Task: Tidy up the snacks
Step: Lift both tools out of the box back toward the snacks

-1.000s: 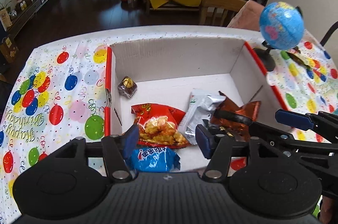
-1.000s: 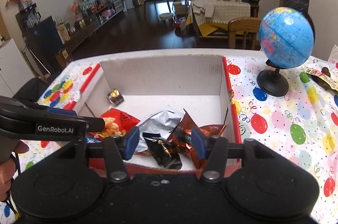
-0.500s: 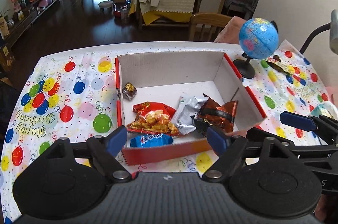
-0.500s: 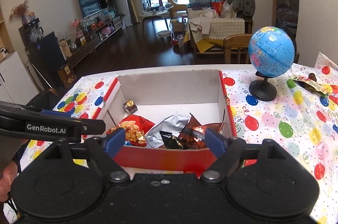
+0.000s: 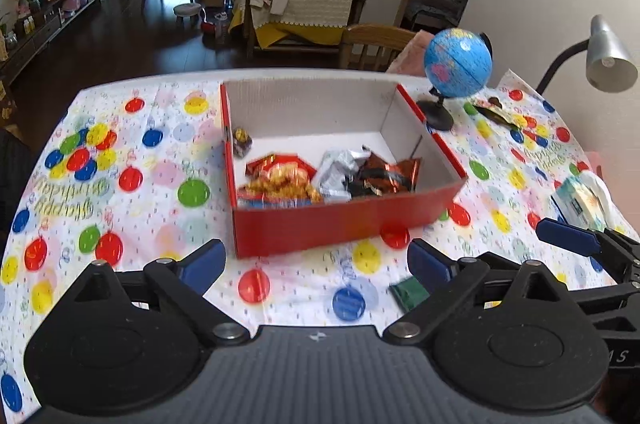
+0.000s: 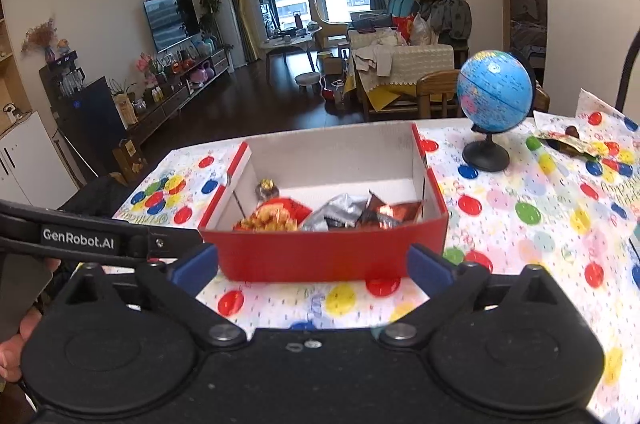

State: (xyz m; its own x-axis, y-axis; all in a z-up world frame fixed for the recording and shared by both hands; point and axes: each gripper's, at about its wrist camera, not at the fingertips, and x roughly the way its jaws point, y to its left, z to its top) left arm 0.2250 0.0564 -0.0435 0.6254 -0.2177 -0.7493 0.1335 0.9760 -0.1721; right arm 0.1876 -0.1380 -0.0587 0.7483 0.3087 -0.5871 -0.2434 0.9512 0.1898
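Hovering just short of the red box (image 5: 344, 224): left gripper (image 5: 316, 264) and right gripper (image 6: 314, 264), jaws just swung wide, nothing between. Snack packets (image 5: 328, 176) piled inside the box; green packet (image 5: 406, 294) lying loose in front of it, beside the left gripper. Could easily miss that flat one, or shove the box while reaching.

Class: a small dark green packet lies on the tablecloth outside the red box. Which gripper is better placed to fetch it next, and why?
Probably the left gripper: open and empty, with the green packet lying beside its right-hand finger. In the right wrist view the packet is not visible.
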